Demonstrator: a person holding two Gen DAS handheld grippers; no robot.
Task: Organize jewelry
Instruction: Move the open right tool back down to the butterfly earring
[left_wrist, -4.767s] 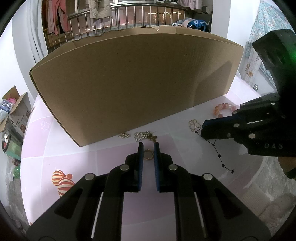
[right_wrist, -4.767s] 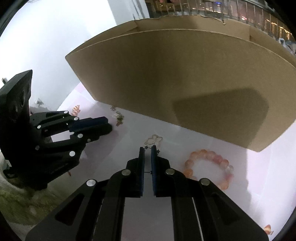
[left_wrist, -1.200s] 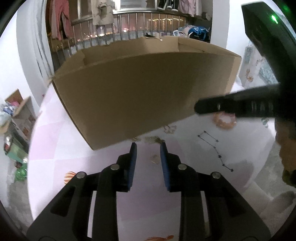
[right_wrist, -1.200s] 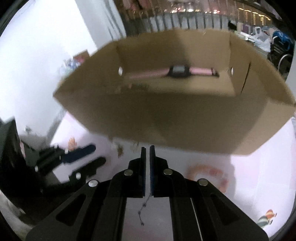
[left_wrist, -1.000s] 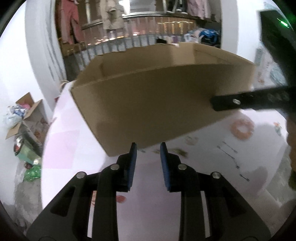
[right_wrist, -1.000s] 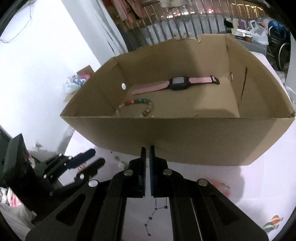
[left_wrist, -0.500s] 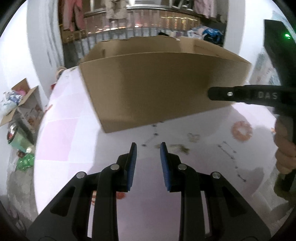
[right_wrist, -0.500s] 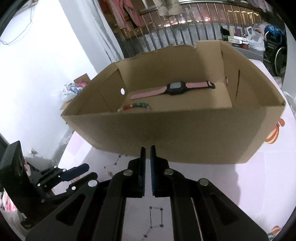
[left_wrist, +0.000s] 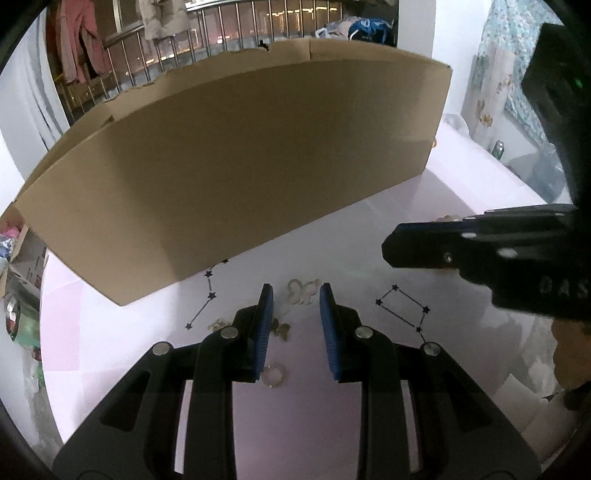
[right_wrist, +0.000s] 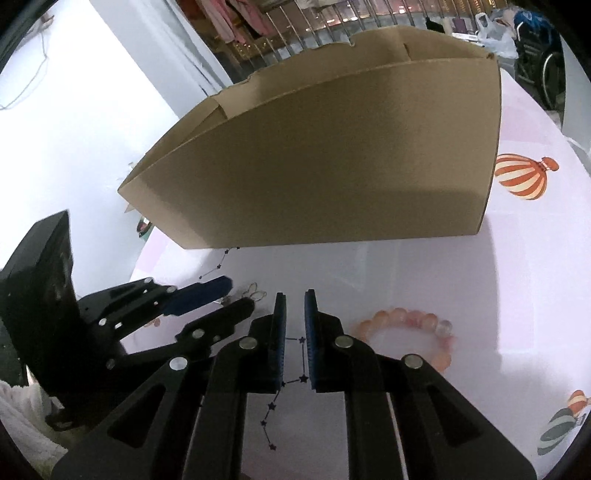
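My left gripper (left_wrist: 296, 291) hangs open just above the pink table, and a small gold butterfly piece (left_wrist: 303, 291) lies on the cloth between its fingertips. A gold ring (left_wrist: 273, 374) lies under the left finger, with small gold bits (left_wrist: 281, 329) nearby. My right gripper (right_wrist: 294, 295) has a narrow gap and its jaws are opening, with nothing between them. A pink bead bracelet (right_wrist: 406, 332) lies just right of it. The cardboard box (right_wrist: 332, 166) stands behind both; its inside is hidden. The left gripper (right_wrist: 240, 293) shows beside the butterfly piece (right_wrist: 255, 292).
The box wall (left_wrist: 240, 166) fills the far side of the table. The right gripper (left_wrist: 391, 247) reaches in from the right, with a hand behind it. Printed star lines (left_wrist: 402, 310) and a balloon print (right_wrist: 521, 177) mark the cloth. Railings and clutter lie beyond.
Both grippers have sunk towards the table and closer to the box front. The box's inside with the pink watch has dropped out of the right view. The right jaws have parted slightly.
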